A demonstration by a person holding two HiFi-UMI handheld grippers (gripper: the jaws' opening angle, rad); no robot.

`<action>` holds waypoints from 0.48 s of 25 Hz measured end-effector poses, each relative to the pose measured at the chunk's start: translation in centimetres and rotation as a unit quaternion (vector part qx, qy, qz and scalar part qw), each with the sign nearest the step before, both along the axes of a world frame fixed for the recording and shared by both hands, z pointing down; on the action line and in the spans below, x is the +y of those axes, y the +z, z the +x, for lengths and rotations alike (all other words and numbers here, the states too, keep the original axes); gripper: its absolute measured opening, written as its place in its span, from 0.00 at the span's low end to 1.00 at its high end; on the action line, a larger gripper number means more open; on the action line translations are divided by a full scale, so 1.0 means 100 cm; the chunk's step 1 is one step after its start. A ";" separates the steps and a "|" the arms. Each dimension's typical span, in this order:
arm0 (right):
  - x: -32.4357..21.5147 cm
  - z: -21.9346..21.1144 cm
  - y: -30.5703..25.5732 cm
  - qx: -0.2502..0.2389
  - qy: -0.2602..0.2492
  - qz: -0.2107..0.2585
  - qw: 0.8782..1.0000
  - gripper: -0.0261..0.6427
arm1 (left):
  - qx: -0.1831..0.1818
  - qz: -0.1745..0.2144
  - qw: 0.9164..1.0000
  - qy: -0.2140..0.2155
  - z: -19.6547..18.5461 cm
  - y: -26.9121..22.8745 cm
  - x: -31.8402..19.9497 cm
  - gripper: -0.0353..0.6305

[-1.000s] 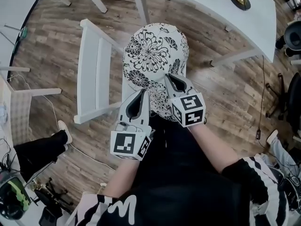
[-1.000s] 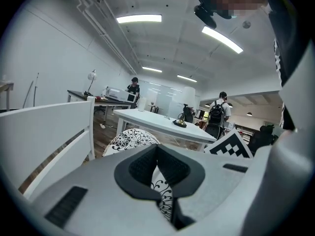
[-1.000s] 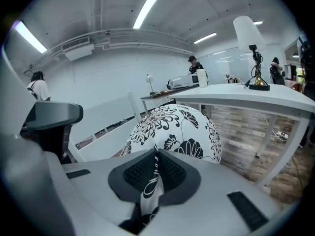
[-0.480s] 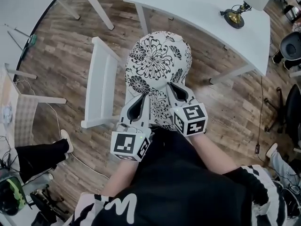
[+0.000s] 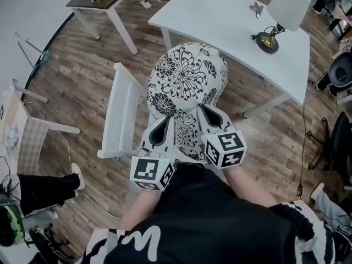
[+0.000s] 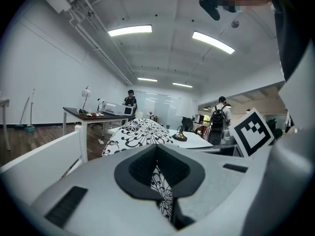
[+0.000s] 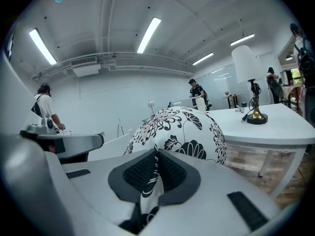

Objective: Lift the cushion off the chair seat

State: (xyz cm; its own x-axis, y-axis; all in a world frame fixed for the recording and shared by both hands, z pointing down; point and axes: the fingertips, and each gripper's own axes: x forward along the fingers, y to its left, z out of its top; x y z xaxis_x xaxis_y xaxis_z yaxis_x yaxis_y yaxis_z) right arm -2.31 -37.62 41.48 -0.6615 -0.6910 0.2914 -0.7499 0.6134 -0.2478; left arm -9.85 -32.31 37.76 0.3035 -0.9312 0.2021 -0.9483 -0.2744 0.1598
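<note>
The left gripper (image 5: 161,126) and the right gripper (image 5: 211,113) are each clamped on the near edge of the rounded white cushion with a black flower print (image 5: 186,73). Over the last second they have raised it above the white wooden chair (image 5: 123,114). The lift looks nearly done, though the cushion hides the seat.

Head view steeply down; gripper views near-level, close; all share cushion (image 5: 187,76).
</note>
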 end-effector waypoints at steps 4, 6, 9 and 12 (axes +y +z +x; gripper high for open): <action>-0.005 0.007 -0.016 -0.008 0.004 0.017 1.000 0.08 | -0.006 0.010 1.000 0.002 0.006 -0.009 -0.004 0.06; -0.008 0.011 -0.025 -0.011 0.005 0.027 1.000 0.08 | -0.008 0.016 1.000 0.003 0.009 -0.013 -0.007 0.06; -0.011 0.016 -0.036 -0.017 0.007 0.036 0.999 0.08 | -0.013 0.023 1.000 0.005 0.012 -0.020 -0.010 0.06; -0.012 0.019 -0.048 -0.023 0.011 0.048 0.999 0.08 | -0.019 0.032 0.999 0.004 0.013 -0.028 -0.010 0.06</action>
State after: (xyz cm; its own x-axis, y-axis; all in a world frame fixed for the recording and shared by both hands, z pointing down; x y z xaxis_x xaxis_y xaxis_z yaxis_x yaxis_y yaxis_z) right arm -0.36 -38.86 36.66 -0.6575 -0.7285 0.1925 -0.7522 0.6199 -0.2234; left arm -8.58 -33.31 34.94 0.3050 -0.9398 0.1541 -0.9508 -0.2913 0.1056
